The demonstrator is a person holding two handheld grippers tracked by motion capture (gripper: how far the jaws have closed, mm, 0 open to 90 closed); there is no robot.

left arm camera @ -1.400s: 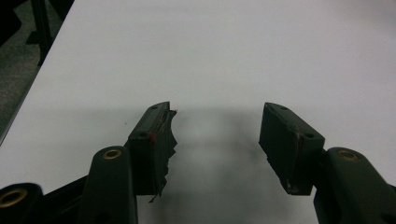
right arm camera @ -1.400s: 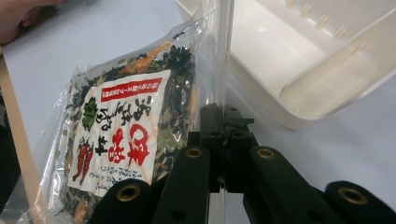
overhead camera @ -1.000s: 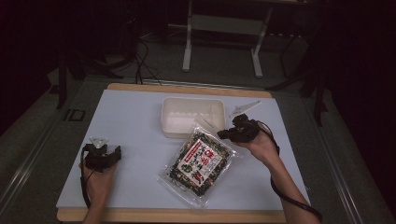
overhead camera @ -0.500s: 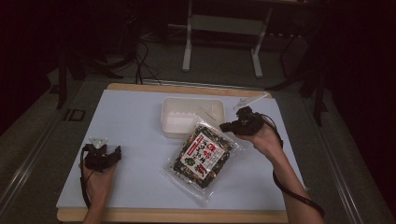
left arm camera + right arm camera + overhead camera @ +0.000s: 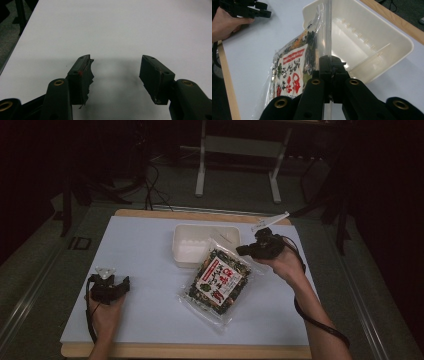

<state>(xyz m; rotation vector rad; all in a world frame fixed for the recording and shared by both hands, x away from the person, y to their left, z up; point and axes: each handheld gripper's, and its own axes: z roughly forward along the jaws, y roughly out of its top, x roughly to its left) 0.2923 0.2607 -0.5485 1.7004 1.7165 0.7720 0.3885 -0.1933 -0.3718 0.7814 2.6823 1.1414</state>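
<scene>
My right gripper [image 5: 243,251], clamped on the packet's [image 5: 218,280] edge, has lifted it toward the tray [image 5: 186,251]; left gripper [image 5: 123,284] unmoved, jaws apart.

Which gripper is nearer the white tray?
Right. The right gripper is shut on the snack bag edge right beside the white tray; the left gripper sits open, well off toward the table's near left.

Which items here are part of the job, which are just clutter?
In the job:
- food packet, top edge pinched
- right gripper, shut on that edge
- white tray beside the packet

Lying about:
- left gripper, open, nothing between its jaws
- metal stand behind the table
</scene>
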